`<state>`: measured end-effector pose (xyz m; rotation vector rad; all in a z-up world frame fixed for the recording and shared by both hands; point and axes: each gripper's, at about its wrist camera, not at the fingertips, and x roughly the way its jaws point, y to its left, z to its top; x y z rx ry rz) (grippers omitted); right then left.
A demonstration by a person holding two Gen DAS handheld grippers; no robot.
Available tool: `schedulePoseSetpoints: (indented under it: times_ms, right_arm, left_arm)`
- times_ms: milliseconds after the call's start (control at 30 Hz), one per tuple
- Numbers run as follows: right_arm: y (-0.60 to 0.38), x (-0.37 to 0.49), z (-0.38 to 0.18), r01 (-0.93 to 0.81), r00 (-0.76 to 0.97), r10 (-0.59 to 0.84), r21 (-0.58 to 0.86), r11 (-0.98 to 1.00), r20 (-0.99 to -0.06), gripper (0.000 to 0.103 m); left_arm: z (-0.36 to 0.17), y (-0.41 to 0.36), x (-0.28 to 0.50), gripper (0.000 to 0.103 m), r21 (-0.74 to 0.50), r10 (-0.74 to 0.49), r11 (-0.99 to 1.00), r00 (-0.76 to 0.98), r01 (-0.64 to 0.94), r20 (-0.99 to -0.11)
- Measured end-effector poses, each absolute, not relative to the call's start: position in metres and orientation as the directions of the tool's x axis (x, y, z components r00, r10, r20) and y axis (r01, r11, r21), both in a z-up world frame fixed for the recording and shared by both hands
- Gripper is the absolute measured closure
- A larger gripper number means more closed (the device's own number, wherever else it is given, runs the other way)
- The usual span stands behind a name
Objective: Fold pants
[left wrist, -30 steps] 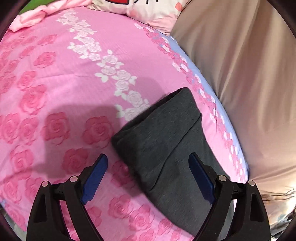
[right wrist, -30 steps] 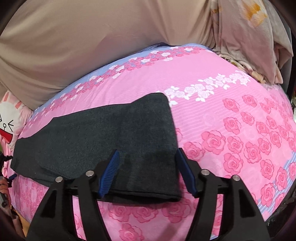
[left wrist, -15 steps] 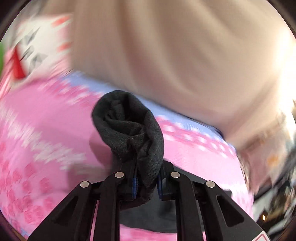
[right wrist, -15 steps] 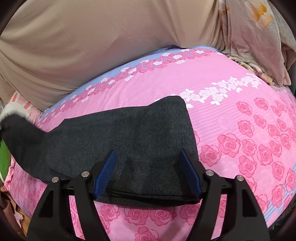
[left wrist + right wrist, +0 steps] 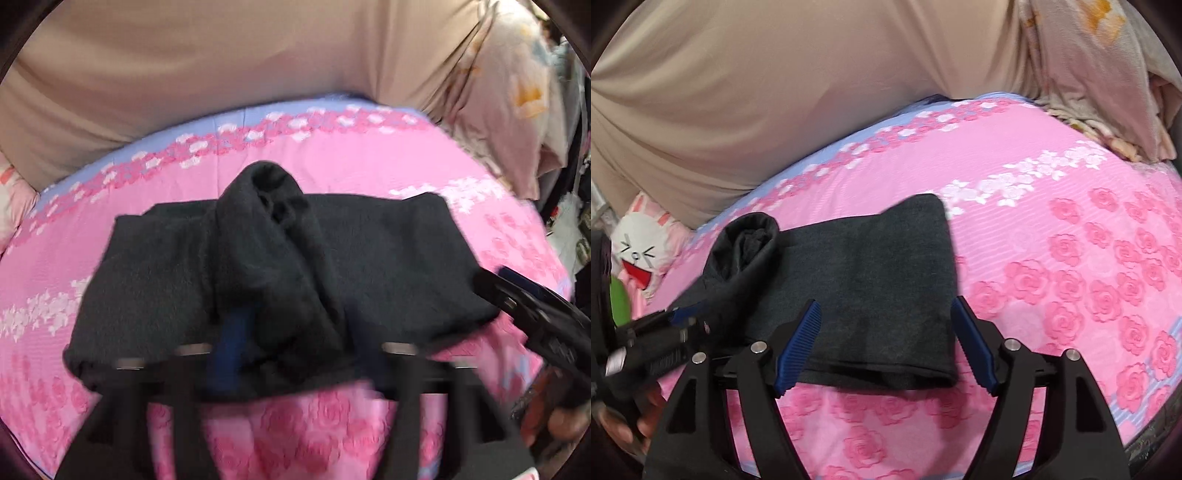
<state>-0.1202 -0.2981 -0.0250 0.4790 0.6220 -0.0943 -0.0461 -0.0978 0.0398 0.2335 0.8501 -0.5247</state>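
Dark grey pants (image 5: 879,277) lie folded on the pink rose bedsheet (image 5: 1071,295). My right gripper (image 5: 886,332) stands open astride their near edge, its blue pads clear of the cloth. My left gripper (image 5: 295,339) is blurred with its jaws opening. A bunched pant end (image 5: 273,221) rises between its fingers and lies over the flat part (image 5: 388,258); the pads do not seem to press it. In the right wrist view the left gripper (image 5: 687,317) comes in from the left under that bunch (image 5: 750,236). The right gripper (image 5: 509,291) shows at the left wrist view's right edge.
A beige cloth (image 5: 775,92) hangs behind the bed. A cartoon rabbit pillow (image 5: 639,251) lies at the far left and a pale floral blanket (image 5: 1089,74) at the far right. A person's hand (image 5: 628,424) holds the left gripper. The sheet's blue border (image 5: 221,122) runs along the back.
The left gripper shut on the pant end, carried it across over the rest of the pants while rolling, and now its jaws stand wide apart again. The right gripper stayed put.
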Motion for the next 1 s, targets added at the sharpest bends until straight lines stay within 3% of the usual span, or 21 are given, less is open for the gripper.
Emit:
schedulePoseSetpoints:
  times_ms: [33, 200, 333, 500, 600, 667, 733, 867, 1000]
  right_arm:
    - [-0.293, -0.116, -0.022, 0.198, 0.816, 0.086, 0.416, 0.887, -0.571, 0.032]
    - [-0.259, -0.082, -0.017, 0.063, 0.807, 0.24, 0.483, 0.874, -0.539, 0.022]
    - [-0.234, -0.046, -0.032, 0.0, 0.746, 0.372, 0.558, 0.83, -0.552, 0.022]
    - [-0.211, -0.025, -0.05, -0.021, 0.683, 0.487, 0.652, 0.758, -0.544, 0.023]
    - [-0.193, -0.015, -0.051, -0.016, 0.675, 0.454, 0.604, 0.797, -0.581, 0.035]
    - [-0.186, -0.009, -0.051, -0.005, 0.677, 0.438, 0.592, 0.806, -0.591, 0.063]
    - [-0.179, -0.007, -0.045, -0.002, 0.692, 0.401, 0.554, 0.833, -0.601, 0.082]
    - [-0.158, -0.008, -0.024, -0.054, 0.721, 0.361, 0.471, 0.88, -0.591, 0.084]
    - [-0.152, 0.001, -0.007, -0.095, 0.731, 0.388, 0.479, 0.872, -0.561, 0.085]
  left_arm:
    - [0.05, -0.084, -0.055, 0.016, 0.01, -0.339, 0.863, 0.595, 0.505, -0.729]
    - [0.08, -0.036, -0.07, 0.016, 0.111, -0.257, 0.903, 0.73, 0.414, -0.633]
    - [0.07, -0.005, -0.047, 0.016, 0.149, -0.112, 0.948, 0.735, 0.281, -0.669]
    - [0.048, 0.03, -0.028, 0.016, 0.127, -0.049, 0.972, 0.695, 0.199, -0.718]
    - [0.04, 0.045, -0.023, 0.015, 0.09, -0.064, 0.977, 0.674, 0.192, -0.736]
    - [0.037, 0.05, -0.02, 0.015, 0.067, -0.081, 0.978, 0.66, 0.196, -0.746]
    - [0.035, 0.053, -0.021, 0.015, 0.072, -0.074, 0.979, 0.661, 0.191, -0.746]
    - [0.035, 0.056, -0.02, 0.016, 0.081, -0.059, 0.981, 0.662, 0.178, -0.747]
    - [0.035, 0.063, -0.017, 0.016, 0.062, -0.057, 0.985, 0.648, 0.16, -0.76]
